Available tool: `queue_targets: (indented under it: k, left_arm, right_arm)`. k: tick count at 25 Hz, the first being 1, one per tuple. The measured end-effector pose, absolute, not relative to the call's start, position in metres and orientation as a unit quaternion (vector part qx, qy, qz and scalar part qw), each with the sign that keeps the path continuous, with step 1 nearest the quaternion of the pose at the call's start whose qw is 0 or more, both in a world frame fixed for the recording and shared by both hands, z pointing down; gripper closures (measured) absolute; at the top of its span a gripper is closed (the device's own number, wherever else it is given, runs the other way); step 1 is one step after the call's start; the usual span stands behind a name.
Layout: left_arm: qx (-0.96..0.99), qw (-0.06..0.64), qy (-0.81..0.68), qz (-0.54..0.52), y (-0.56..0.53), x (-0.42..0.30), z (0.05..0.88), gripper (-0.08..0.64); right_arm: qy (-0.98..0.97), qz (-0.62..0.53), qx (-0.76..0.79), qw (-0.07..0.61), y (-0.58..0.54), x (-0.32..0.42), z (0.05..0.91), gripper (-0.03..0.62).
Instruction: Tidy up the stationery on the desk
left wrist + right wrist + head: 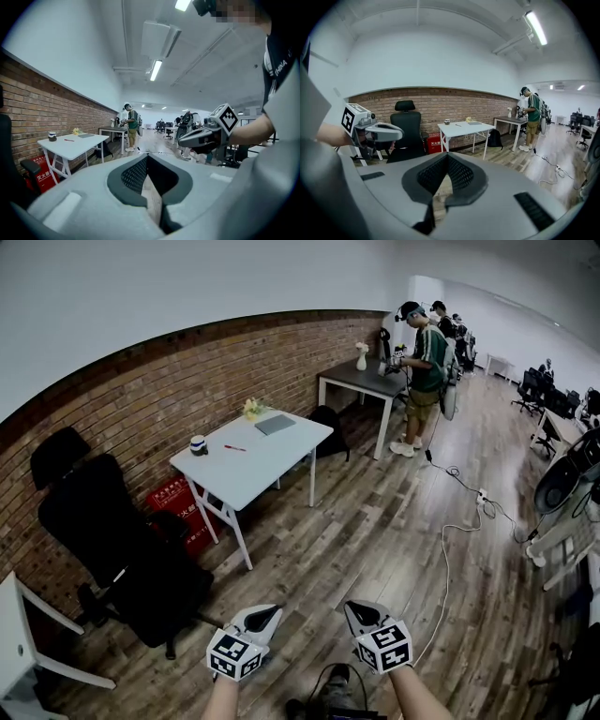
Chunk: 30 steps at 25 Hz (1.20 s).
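The left gripper (261, 618) and the right gripper (364, 616) are both clenched, jaws together with nothing between them. They are held side by side, low in front of the person, over the wooden floor (375, 540). The stationery is well apart from them, on the white counter (267, 470) against the brick wall, past a black chair (112, 531) and a red box (178, 507). A red pen (234, 448) lies near the middle of the counter and a small round pot (198, 444) stands at its left end. A grey notebook (275, 425) lies flat toward the far end, beside a yellow bunch (251, 409) too small to identify.

The pen is probably light, stiff and apt to roll, so a pinch across the middle of its barrel suits it. The notebook looks thin and flush with the top, so an edge or corner is likely the only hold. The pot could tip and is best gripped low by its wall.
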State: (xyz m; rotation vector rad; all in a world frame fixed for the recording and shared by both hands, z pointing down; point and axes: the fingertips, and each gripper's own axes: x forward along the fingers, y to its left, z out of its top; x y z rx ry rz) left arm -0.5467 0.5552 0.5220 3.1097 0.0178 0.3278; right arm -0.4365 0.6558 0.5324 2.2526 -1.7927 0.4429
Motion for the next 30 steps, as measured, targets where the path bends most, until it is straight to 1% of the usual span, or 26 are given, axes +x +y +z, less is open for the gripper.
queue_targets:
  k: [5,18,23,30]
  left_arm:
    - [0.994,0.001,0.0,0.112,0.53,-0.534,0.511,0.555]
    - [0.991,0.033,-0.01,0.127,0.516,-0.511,0.535,0.555]
    - [0.991,0.043,-0.005,0.129,0.522,-0.478,0.541,0.555]
    - [0.99,0.051,-0.001,0.134,0.522,-0.412,0.543,0.555]
  right_arm:
    - [-0.607,0.151,0.771,0.124,0.646,-0.416,0.521,0.584]
    - [-0.604,0.179,0.767,0.125,0.63,-0.39,0.544,0.583]
    - [-0.608,0.186,0.763,0.12,0.624,-0.37,0.549,0.583]
    - [-0.614,0.194,0.756,0.113,0.612,-0.314,0.552,0.584]
